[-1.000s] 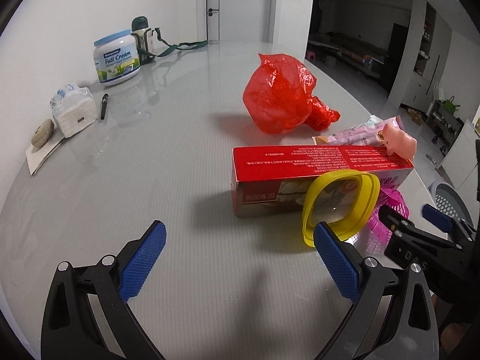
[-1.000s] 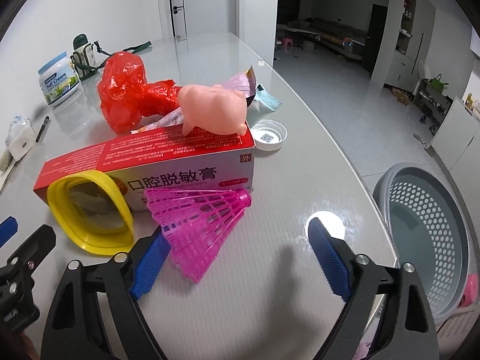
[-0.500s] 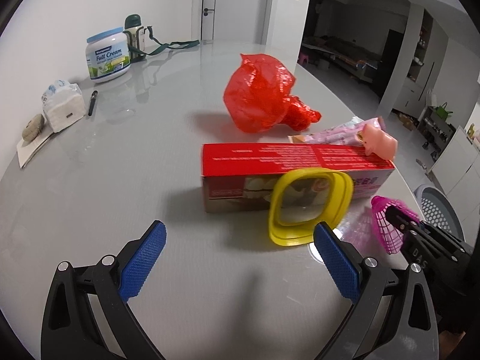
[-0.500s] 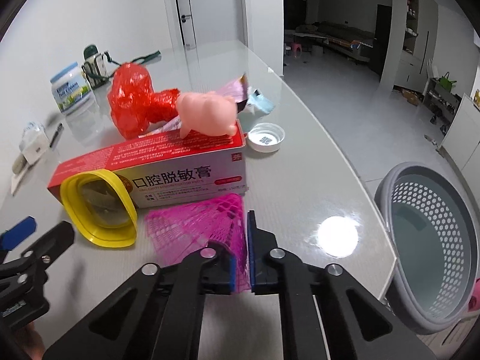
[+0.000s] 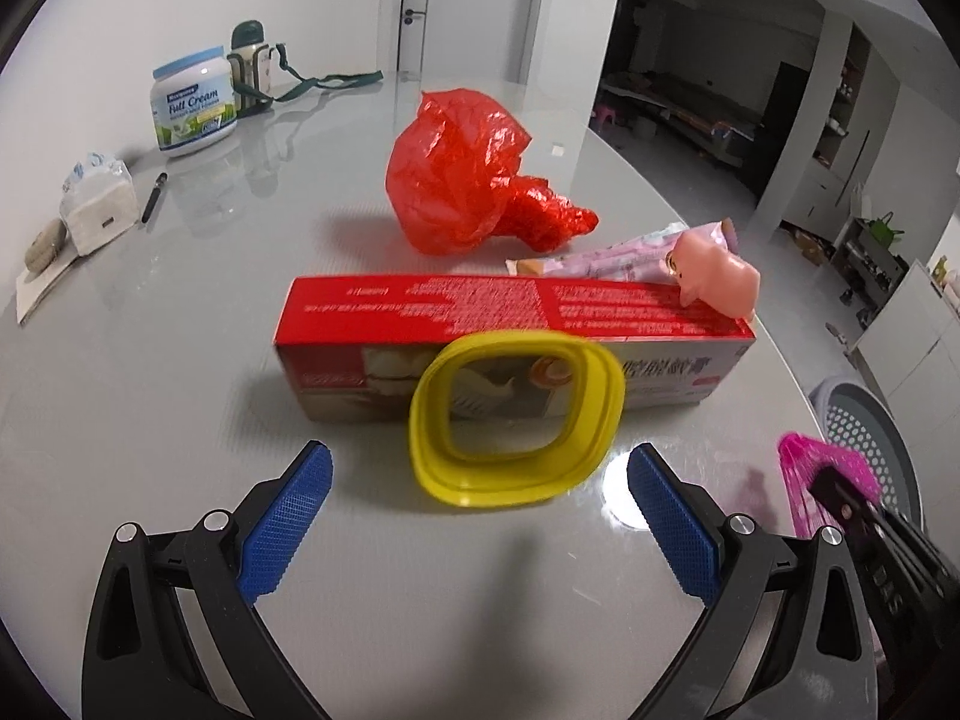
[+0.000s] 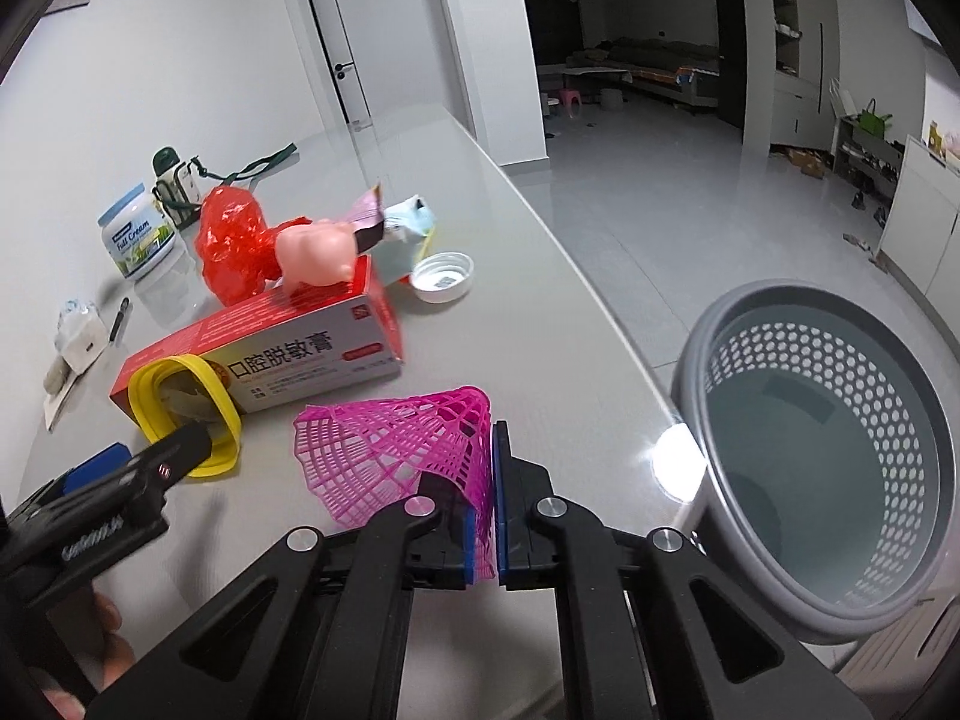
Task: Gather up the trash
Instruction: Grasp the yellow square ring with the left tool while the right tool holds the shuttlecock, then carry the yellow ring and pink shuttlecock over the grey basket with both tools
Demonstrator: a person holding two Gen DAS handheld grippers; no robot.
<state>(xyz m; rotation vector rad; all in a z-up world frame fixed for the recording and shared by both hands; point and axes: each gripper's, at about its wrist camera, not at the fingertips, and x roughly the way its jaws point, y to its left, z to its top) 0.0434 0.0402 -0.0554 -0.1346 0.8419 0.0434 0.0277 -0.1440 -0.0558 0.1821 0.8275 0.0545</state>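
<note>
Dim cool indoor light, lamp glare on glossy table (image 5: 180, 396), fisheye-bent edges, yellow ring (image 5: 516, 414) perhaps motion-blurred

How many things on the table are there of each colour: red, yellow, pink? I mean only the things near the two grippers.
Red: 2, the box and the crumpled bag.
Yellow: 1, the ring.
Pink: 3, the shuttlecock in the right gripper, the toy pig on the box, the wrapper behind it.
Total: 6.
</note>
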